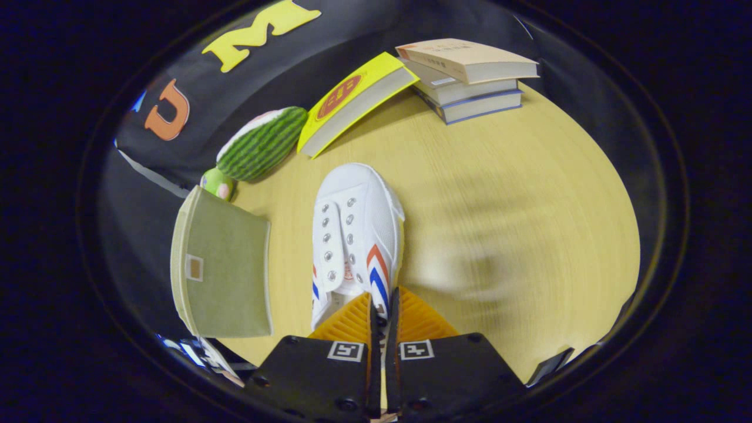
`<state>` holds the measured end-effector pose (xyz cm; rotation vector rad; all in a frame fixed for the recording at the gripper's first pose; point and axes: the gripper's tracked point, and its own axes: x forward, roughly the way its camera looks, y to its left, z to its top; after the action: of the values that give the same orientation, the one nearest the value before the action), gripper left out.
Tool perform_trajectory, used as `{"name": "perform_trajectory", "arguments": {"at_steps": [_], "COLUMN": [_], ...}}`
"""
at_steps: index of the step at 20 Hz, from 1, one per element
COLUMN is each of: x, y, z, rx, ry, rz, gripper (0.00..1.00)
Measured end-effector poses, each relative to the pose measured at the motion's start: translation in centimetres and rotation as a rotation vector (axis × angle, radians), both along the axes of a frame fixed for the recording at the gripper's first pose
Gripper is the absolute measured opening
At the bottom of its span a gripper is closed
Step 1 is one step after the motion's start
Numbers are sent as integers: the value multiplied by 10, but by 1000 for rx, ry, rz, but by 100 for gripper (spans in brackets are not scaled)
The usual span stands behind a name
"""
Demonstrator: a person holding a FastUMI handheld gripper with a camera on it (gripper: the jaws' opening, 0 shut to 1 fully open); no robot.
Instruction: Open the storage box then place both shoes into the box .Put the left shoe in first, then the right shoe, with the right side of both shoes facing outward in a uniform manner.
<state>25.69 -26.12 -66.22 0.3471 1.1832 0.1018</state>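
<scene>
Shoe pinched between hand-held gripper fingers.

The gripper shows as two blocky housings side by side, each a flat-topped black body with angled edges. On the top face of each housing sits a small square marker, white with a black blocky pattern. Dark round screw heads dot the corners and lower edges of both housings. From each housing a finger projects forward, wedge-shaped and covered in fine parallel ridges. A thin dark plate runs along each finger's inner edge.
</scene>
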Motion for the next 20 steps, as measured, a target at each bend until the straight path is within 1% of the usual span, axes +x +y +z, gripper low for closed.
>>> {"name": "perform_trajectory", "arguments": {"at_steps": [2,7,11,13,15,17,20], "x": [2,3,1,-2,-9,-15,-23], "y": [10,46,84,110,141,169,218], "z": [20,68,103,120,135,140,140], "rx": [3,55,100,132,139,143,187], "ry": [-20,-65,-130,-158,-183,-189,-174], "rz": [-9,-37,-52,-45,-13,12,32], "gripper": [9,9,9,9,9,9,9]}}
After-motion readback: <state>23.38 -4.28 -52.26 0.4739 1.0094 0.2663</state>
